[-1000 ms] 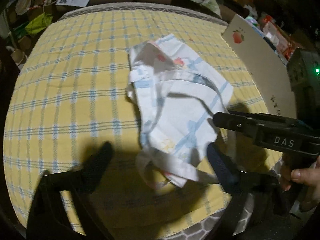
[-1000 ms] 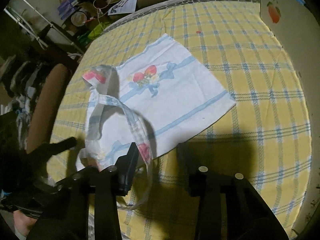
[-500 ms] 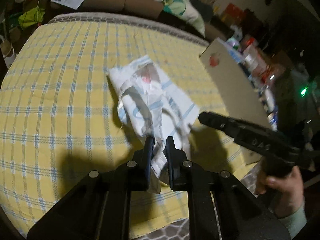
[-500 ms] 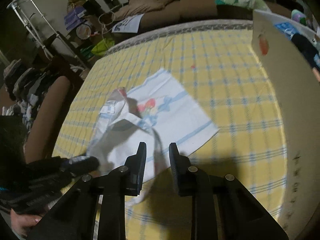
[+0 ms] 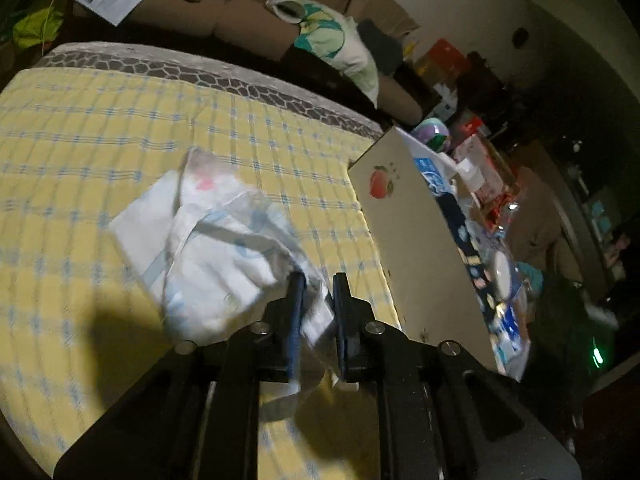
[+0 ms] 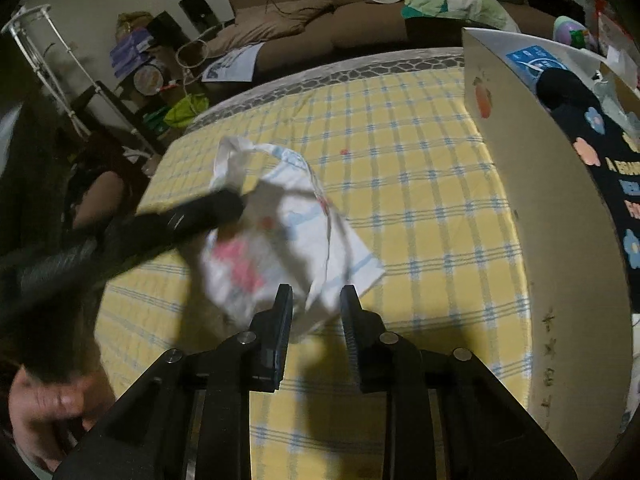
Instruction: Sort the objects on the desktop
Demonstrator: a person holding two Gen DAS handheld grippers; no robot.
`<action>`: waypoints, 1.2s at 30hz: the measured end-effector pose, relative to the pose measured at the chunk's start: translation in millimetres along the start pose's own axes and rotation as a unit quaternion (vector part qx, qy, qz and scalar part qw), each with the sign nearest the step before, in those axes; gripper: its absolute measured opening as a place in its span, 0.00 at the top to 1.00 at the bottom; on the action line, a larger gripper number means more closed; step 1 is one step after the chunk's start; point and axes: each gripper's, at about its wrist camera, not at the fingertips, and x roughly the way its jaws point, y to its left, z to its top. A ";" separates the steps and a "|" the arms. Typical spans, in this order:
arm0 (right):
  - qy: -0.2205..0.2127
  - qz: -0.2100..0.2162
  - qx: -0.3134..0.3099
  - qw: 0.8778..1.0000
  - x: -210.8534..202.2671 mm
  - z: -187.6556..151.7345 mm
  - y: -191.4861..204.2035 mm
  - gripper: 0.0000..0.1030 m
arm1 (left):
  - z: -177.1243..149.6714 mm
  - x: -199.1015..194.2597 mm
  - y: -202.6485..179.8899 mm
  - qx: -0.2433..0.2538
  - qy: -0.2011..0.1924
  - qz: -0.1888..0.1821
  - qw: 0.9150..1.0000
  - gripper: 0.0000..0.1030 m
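Underneath everything lies a yellow checked cloth (image 5: pixel 100 128) covering the table, with a grey patterned edge along the far side. Beyond it sits a brown sofa (image 6: pixel 304 20) carrying a pale green cushion (image 5: pixel 344 48). Along the table's right side a tall cardboard box (image 6: pixel 532 208) with a peach sticker stands on the cloth, its near wall rising between the grippers and the dark flowered fabric and packets inside it.

Near the middle of the cloth, just left of the box, is the white bag (image 5: pixel 216 256) with blue stripes and red prints, crumpled and partly lifted; it is blurred, so its folds are hard to read. The left gripper (image 5: pixel 316 284) is clamped on its near edge, fabric pinched between the fingers. The right gripper (image 6: pixel 316 300) has its jaws narrowly parted, seemingly with bag fabric between the tips, though I cannot tell if they pinch it.
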 end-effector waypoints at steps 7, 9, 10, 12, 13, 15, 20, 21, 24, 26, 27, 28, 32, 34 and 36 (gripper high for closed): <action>0.013 -0.027 0.002 1.000 11.8 1.2 -20.3 0.61 | 0.8 8.6 8.5 -0.017 0.015 0.015 1.000 0.11; 0.012 -0.018 0.008 1.000 12.9 2.8 -22.4 0.54 | -0.5 -15.3 3.1 0.005 -0.010 0.035 0.999 0.10; 0.011 -0.013 0.011 1.000 14.0 3.6 -23.5 0.46 | -5.2 -27.7 4.5 0.006 -0.021 0.048 0.999 0.06; 0.013 0.002 0.021 1.000 18.8 3.5 -27.2 0.38 | -13.1 -34.4 11.8 -0.008 -0.020 0.060 0.998 0.04; 0.017 0.006 0.028 0.999 22.3 2.8 -29.4 0.38 | -16.8 -33.8 17.2 -0.016 -0.011 0.063 0.998 0.04; 0.029 0.016 0.047 0.998 32.9 0.8 -36.6 0.38 | -26.2 -23.2 29.7 -0.027 0.015 0.069 0.997 0.06; 0.028 0.012 0.073 0.997 47.7 -0.2 -50.8 0.37 | -33.6 -5.6 56.4 -0.054 0.032 0.093 0.994 0.10; 0.024 0.010 0.072 0.997 47.6 2.2 -50.4 0.37 | -29.0 -6.4 60.9 -0.054 0.022 0.099 0.993 0.10; 0.015 0.021 0.072 0.997 50.5 3.0 -47.8 0.36 | -7.5 -9.0 72.9 -0.043 0.001 0.123 0.991 0.10; 0.013 0.018 0.061 0.998 53.7 2.9 -44.5 0.37 | 4.7 -3.5 80.7 -0.039 0.006 0.126 0.991 0.09; 0.011 0.016 0.051 0.999 54.6 3.8 -41.2 0.47 | 7.9 0.9 83.4 -0.037 0.011 0.127 0.991 0.09; 0.015 0.030 0.046 0.998 57.0 4.6 -38.9 0.68 | 10.4 7.0 85.2 -0.037 0.018 0.129 0.991 0.09; 0.020 0.090 0.079 0.993 63.7 3.3 -43.2 0.80 | 11.8 27.8 94.0 -0.043 0.045 0.123 0.990 0.10; 0.022 0.093 0.074 0.993 65.3 4.2 -39.4 0.79 | 12.3 33.2 90.7 -0.031 0.043 0.129 0.990 0.13; 0.023 0.106 0.073 0.991 66.4 5.3 -35.7 0.80 | 10.0 33.3 88.9 -0.025 0.036 0.117 0.992 0.44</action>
